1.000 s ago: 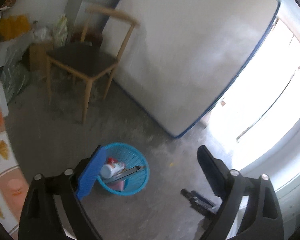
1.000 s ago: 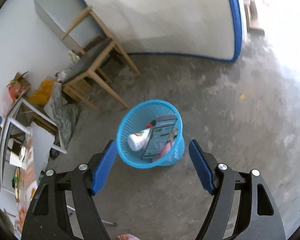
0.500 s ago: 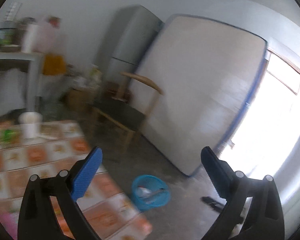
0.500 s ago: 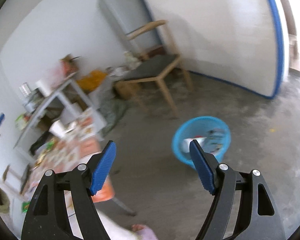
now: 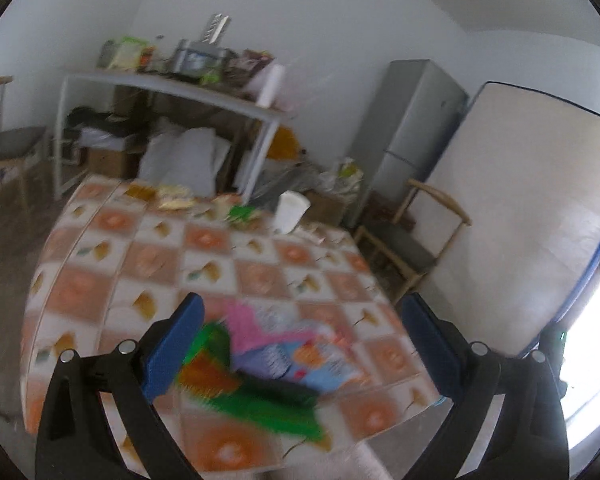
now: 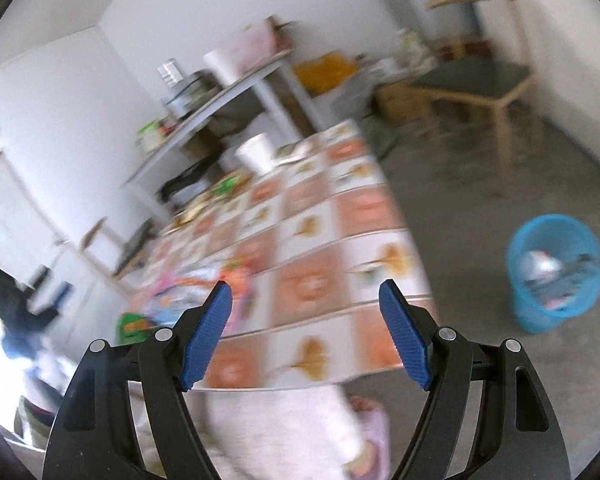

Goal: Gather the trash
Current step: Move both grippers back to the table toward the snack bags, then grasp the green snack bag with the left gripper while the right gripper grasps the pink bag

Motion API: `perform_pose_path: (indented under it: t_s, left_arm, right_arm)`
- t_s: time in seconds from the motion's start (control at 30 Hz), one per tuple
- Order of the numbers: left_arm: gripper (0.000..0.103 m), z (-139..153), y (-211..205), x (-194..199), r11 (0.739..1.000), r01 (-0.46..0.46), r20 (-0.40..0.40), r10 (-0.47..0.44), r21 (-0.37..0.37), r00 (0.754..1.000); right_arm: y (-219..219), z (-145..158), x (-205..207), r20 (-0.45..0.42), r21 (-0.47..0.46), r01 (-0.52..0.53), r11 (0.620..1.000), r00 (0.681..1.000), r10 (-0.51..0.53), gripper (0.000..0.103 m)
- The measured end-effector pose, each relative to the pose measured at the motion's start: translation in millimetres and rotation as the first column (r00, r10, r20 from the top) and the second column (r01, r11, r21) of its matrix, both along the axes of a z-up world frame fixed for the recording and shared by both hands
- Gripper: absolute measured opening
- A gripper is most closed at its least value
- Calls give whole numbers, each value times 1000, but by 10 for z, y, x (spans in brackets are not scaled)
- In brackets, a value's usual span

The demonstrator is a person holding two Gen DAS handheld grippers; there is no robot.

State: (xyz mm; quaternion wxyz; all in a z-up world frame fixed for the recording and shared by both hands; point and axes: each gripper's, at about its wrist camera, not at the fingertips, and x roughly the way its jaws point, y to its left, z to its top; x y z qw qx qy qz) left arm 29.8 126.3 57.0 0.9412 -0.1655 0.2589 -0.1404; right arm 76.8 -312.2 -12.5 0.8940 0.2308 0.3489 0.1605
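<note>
A table with an orange-and-white patterned cloth (image 5: 220, 268) (image 6: 312, 240) fills both views. Near its front edge lies a blurred heap of colourful wrappers: a green packet (image 5: 256, 400), pink and blue packets (image 5: 284, 344) (image 6: 180, 296). My left gripper (image 5: 300, 316) hangs open just above this heap, nothing between its fingers. My right gripper (image 6: 306, 294) is open too, over the table's near edge. At the far end of the table stand a white cup (image 5: 290, 212) (image 6: 256, 154) and more wrappers (image 5: 172, 198). The blue waste basket (image 6: 556, 272), holding trash, stands on the floor to the right.
A white shelf (image 5: 172, 88) loaded with clutter stands against the back wall. Beside a grey fridge (image 5: 408, 136) stands a wooden chair (image 5: 412, 240) (image 6: 480, 76), and a mattress (image 5: 532, 208) leans on the wall. A person's leg and foot (image 6: 340, 432) show below the table edge.
Both grippers have swung away from the blue basket on the floor and up toward the table. The left one now looks across the tabletop at the wrappers; both stay open.
</note>
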Motion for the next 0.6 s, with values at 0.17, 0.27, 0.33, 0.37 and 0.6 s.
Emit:
perform_pose_path:
  t_s: [0.17,0.27,0.33,0.37,0.6]
  left_arm:
    - [97,-372,178,-109,997,-56,-89,51,-53,995]
    - [97,-592,266,-122,989,-69,-152,48,-130,987]
    - [97,-728,320,-96,979,-86,-186,51,-184,981]
    - [97,-771,321,-54,975,-92,-203,51,-202,978]
    - [87,-1152,365,244,941,-131,-315,27,-313,949]
  right_arm:
    - [602,-60,185,-55,86,-163,983,984,168,72]
    - [867,-151,278,-100,173,-221,960,965,240,72]
    - [1017,-236,340,-140,244,-240,939,950,279,72]
    - [1081,-277,378,-160,280,-241,929,943,293,72]
    - [1284,-716,532,-317,493,-113,863,900,299,74]
